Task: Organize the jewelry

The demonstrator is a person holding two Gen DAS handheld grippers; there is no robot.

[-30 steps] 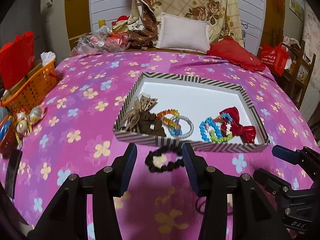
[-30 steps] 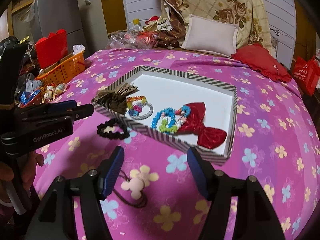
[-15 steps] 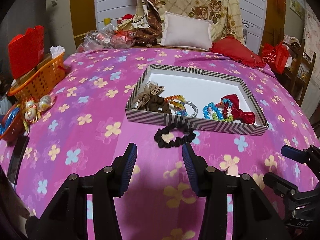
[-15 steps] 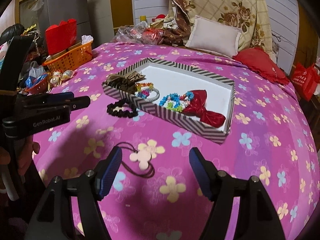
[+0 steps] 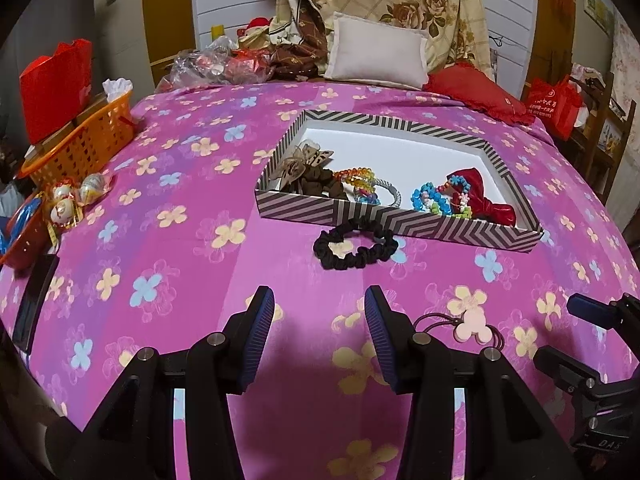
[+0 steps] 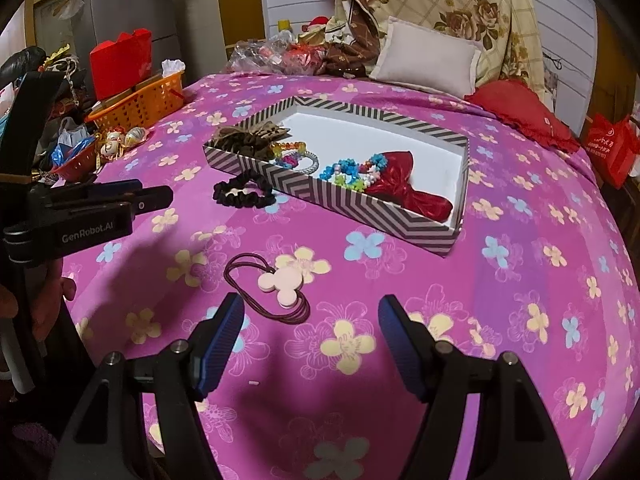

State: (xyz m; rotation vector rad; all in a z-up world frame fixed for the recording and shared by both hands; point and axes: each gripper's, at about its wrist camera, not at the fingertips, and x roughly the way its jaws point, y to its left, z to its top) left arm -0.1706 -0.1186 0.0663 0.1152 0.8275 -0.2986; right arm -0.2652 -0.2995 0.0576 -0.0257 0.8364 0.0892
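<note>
From the left wrist, our left gripper (image 5: 319, 314) hangs tilted down over the pink flowered bedspread (image 5: 168, 248), jaws apart and empty; the black fabric scrunchie (image 5: 355, 243) lies ahead, touching the striped cardboard tray (image 5: 400, 224).

From the right wrist, our right gripper (image 6: 311, 334) (also spread, empty) slants toward the pale mouse-shaped hair tie (image 6: 279, 280).

Both tools (image 5: 319, 334) (image 6: 311, 344) — farther from box (image 5: 400, 226)

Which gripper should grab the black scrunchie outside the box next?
Left. The left gripper is open and empty, with the black scrunchie straight ahead of it. The right gripper, also open, faces the pink hair tie instead.
</note>
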